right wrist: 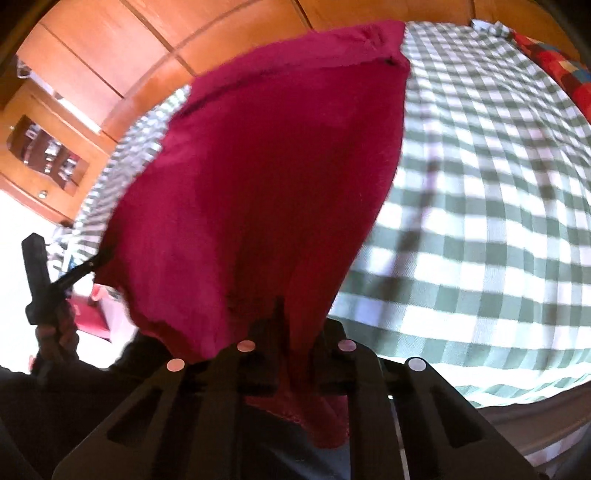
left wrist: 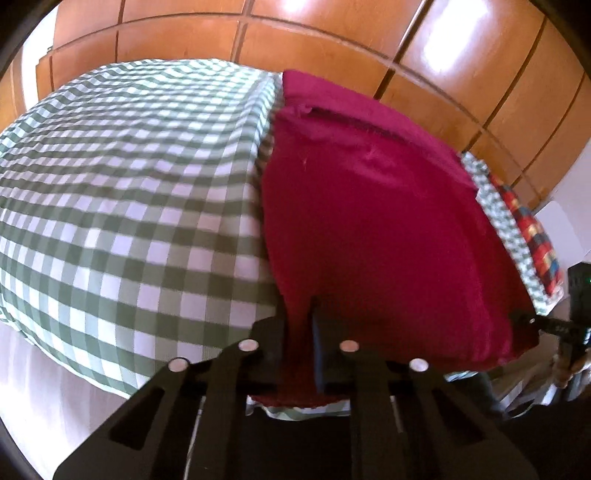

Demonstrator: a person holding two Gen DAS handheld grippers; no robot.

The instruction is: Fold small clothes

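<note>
From the left wrist view, we see our left gripper point(left wrist: 301, 332) clenched on the near edge of the crimson knit garment point(left wrist: 376, 229), the cloth pinched between its black fingers point(left wrist: 318, 350). The garment spreads away from us over the green-and-white checked bedcover point(left wrist: 122, 192), which fills the left side. At the far right our right gripper point(left wrist: 532, 322) bites the garment's other near corner. A red, blue and yellow patchwork cushion point(left wrist: 535, 236) lies on the right, and glossy wooden wardrobe doors point(left wrist: 332, 33) stand beyond.

From the right wrist view, our right gripper point(right wrist: 295, 325) is clenched on the same crimson garment point(right wrist: 273, 177), a scrap hanging below the jaws. The garment's far end rests on the checked bedcover point(right wrist: 480, 206). At the left, our left gripper point(right wrist: 96, 261) holds the opposite corner.
</note>
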